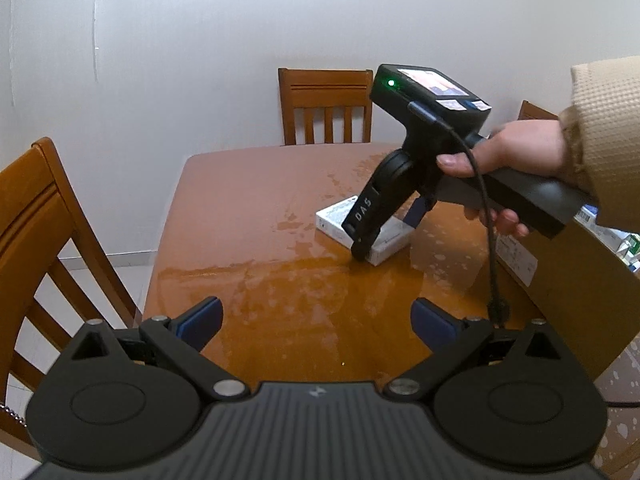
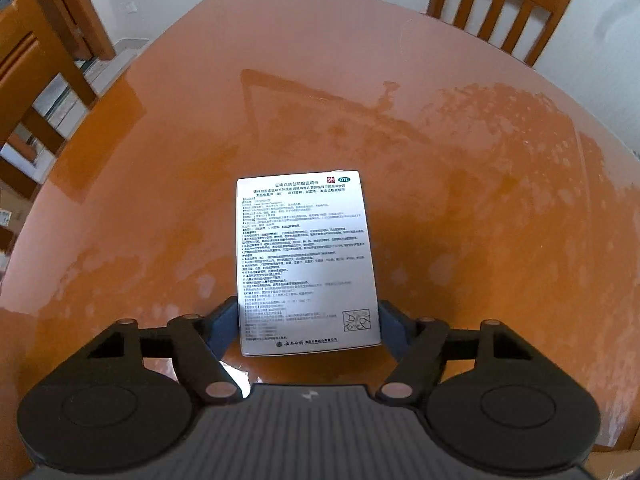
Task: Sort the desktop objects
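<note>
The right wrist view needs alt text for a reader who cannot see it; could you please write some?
A flat white cardboard box printed with small black text lies on a glossy orange-brown wooden table, its near end between the blue-padded fingers of the black right gripper, which close against its two long sides. Wooden chairs stand at the table's far edges.

Box on table, chairs round it
Flat box lies mid-table; chair behind far edge, another chair at left edge; carton on right side.
</note>
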`<state>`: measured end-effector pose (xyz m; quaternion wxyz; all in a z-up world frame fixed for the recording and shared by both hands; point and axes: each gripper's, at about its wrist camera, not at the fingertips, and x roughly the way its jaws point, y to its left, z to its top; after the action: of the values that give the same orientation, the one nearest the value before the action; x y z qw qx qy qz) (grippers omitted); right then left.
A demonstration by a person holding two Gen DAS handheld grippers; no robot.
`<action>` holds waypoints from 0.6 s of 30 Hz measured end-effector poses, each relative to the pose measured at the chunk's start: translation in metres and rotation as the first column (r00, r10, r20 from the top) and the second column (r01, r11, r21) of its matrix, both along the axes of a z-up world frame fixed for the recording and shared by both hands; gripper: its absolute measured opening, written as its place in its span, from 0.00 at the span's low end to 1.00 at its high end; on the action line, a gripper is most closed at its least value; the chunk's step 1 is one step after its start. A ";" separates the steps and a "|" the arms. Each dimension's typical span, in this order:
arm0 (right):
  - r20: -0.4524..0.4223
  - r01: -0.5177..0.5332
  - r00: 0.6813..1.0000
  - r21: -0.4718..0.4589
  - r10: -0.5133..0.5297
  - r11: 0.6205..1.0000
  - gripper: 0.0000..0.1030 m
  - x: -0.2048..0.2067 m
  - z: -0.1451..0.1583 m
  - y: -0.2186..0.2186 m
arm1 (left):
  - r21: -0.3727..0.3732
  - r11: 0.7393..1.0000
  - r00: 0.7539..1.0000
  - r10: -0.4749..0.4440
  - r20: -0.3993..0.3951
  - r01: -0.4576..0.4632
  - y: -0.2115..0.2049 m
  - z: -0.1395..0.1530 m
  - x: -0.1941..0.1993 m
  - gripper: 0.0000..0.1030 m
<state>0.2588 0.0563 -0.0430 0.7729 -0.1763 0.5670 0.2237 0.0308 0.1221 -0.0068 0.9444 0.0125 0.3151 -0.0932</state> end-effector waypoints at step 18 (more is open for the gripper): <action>-0.208 0.014 0.978 0.144 0.017 0.989 0.74 -0.121 0.003 -0.030 | 0.028 0.971 0.961 -0.232 -0.148 0.238 -0.010 -0.037 -0.021 0.97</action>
<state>0.1379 0.0264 -0.0399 0.7198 -0.0957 0.6270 0.2821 0.0099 0.1122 -0.0438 0.9008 0.0645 0.3809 -0.1981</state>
